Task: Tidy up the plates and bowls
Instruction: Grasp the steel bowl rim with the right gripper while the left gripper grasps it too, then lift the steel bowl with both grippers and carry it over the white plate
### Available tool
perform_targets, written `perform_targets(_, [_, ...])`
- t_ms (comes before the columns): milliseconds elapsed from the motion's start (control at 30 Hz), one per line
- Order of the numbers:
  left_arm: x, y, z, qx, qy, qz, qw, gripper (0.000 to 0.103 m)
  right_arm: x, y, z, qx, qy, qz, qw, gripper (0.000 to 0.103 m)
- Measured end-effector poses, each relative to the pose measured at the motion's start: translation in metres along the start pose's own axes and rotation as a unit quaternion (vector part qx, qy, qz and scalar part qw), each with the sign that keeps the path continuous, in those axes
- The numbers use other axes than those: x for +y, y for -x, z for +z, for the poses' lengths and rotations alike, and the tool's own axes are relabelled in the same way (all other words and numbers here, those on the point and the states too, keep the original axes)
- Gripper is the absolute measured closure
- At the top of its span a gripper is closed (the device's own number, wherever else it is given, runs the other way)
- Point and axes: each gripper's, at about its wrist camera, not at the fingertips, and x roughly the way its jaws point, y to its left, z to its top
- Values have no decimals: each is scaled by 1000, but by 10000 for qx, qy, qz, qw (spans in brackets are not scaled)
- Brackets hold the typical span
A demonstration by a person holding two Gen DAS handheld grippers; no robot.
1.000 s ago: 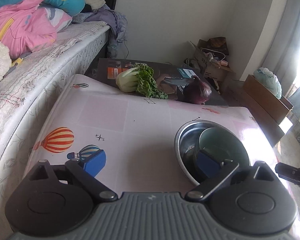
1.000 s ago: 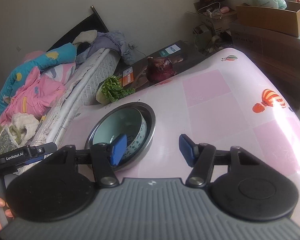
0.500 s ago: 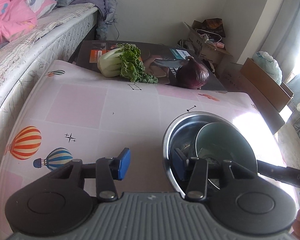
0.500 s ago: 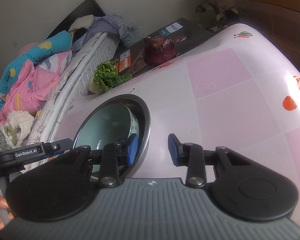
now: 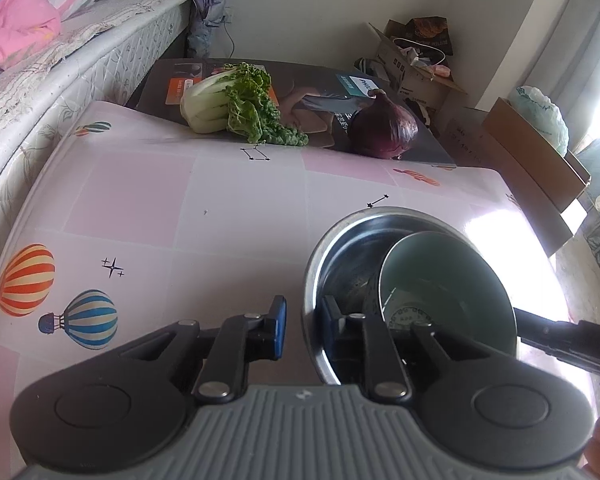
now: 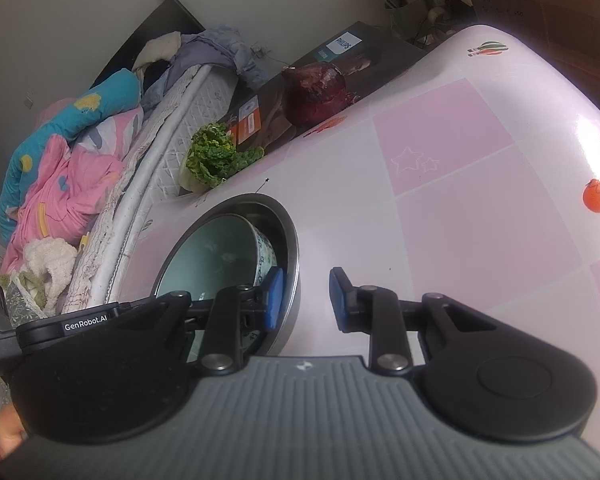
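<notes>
A steel bowl [image 5: 332,248] stands on the pink balloon-print table [image 5: 180,216] with a pale green ceramic bowl [image 5: 452,280] tilted inside it. My left gripper [image 5: 304,330] straddles the steel bowl's near-left rim, one pad outside and one inside, jaws narrowed but with a gap still showing. In the right wrist view my right gripper [image 6: 306,298] straddles the steel bowl's right rim [image 6: 292,248], its left pad inside beside the green bowl [image 6: 212,256], its right pad outside, a gap still showing.
A bok choy [image 5: 228,104] and a red onion [image 5: 384,128] lie on a dark box [image 5: 312,92] at the table's far edge. A bed with pink bedding [image 5: 20,20] runs along the left. Cardboard boxes [image 5: 532,148] stand to the right.
Both grippers have moved in onto the steel bowl's rim from opposite sides, and both pairs of jaws have narrowed from wide open.
</notes>
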Motion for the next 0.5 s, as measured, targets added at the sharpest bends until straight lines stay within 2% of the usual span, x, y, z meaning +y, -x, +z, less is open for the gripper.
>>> perform_targets(133, [-3, 0, -1, 19, -14, 33, 10000, 91, 6, -5, 2, 21, 95, -112, 9999, 78])
perform_targets(333, [-1, 1, 0, 72, 61, -28, 10000, 93, 17, -21, -2, 308, 174, -125, 9993, 78])
perform_targets(400, [0, 1, 0, 91, 71, -44, 9999, 92, 24, -25, -5, 270, 336, -267, 9987, 80])
perform_targets(500, [4, 1, 1, 96, 141, -129, 9998, 92, 22, -26, -5, 237, 262, -227, 9991, 80])
